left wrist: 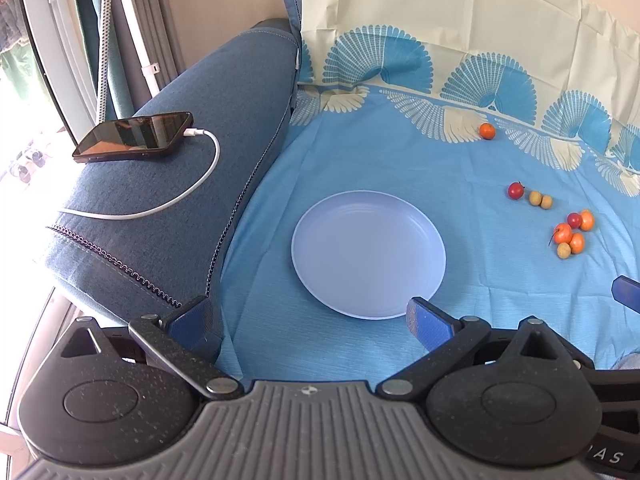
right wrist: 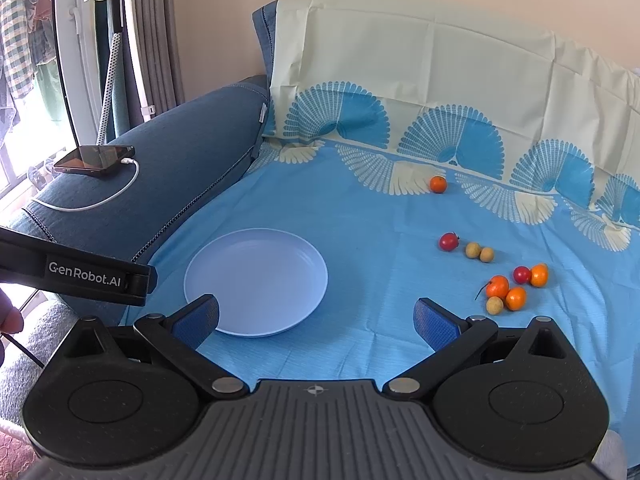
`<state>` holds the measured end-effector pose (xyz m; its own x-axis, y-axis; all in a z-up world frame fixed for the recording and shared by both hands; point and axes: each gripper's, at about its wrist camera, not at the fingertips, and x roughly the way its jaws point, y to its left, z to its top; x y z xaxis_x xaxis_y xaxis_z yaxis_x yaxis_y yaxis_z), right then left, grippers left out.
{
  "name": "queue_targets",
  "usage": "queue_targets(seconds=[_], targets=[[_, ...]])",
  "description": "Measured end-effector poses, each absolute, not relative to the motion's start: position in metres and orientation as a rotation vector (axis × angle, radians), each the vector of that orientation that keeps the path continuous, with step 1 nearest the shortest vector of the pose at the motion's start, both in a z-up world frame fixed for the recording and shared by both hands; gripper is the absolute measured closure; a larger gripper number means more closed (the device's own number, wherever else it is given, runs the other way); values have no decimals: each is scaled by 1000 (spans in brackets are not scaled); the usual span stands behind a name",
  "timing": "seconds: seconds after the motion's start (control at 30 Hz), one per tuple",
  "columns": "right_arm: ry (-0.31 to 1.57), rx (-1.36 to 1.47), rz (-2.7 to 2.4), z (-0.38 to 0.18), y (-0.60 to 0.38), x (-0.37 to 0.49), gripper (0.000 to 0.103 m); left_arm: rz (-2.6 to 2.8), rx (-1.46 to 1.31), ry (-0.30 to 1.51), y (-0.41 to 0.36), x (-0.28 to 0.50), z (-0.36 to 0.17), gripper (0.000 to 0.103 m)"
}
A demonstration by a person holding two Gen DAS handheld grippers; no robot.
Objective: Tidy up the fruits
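With both the left gripper and the right gripper spread wide and empty above the sofa's blue cloth, the plate bare and the fruits scattered toward the cloth's right edge, start with the nearest cluster, pinching gently so nothing rolls.

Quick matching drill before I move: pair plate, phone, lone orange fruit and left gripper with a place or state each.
Things:
1. plate
2. phone
3. lone orange fruit
4. left gripper

Places or states:
A. on the sofa arm, cable plugged in
B. far back by the fan-pattern border
C. open, holding nothing
D. bare, on the blue cloth

Pairs: 1-D, 2-A, 3-B, 4-C
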<state>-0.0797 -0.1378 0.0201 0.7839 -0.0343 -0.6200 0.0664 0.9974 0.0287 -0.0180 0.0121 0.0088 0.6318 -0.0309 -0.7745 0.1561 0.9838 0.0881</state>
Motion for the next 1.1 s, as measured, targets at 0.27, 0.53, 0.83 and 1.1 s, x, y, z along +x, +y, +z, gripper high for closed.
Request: queue_targets(seconds=[0.27,0.53,0.83,1.1], targets=[[673,55,-52,20,-138,-80,0,-108,154,881,11,-18,9,0],[678,58,-51,21,-138,-80,0,-108,154,881,11,-18,9,0],[679,57,-48,19,-137,-80,0,-108,154,881,12,-18,8,0],[671,54,-43,18,-137,-80,0,-107,162,883,10,-19,10,0]])
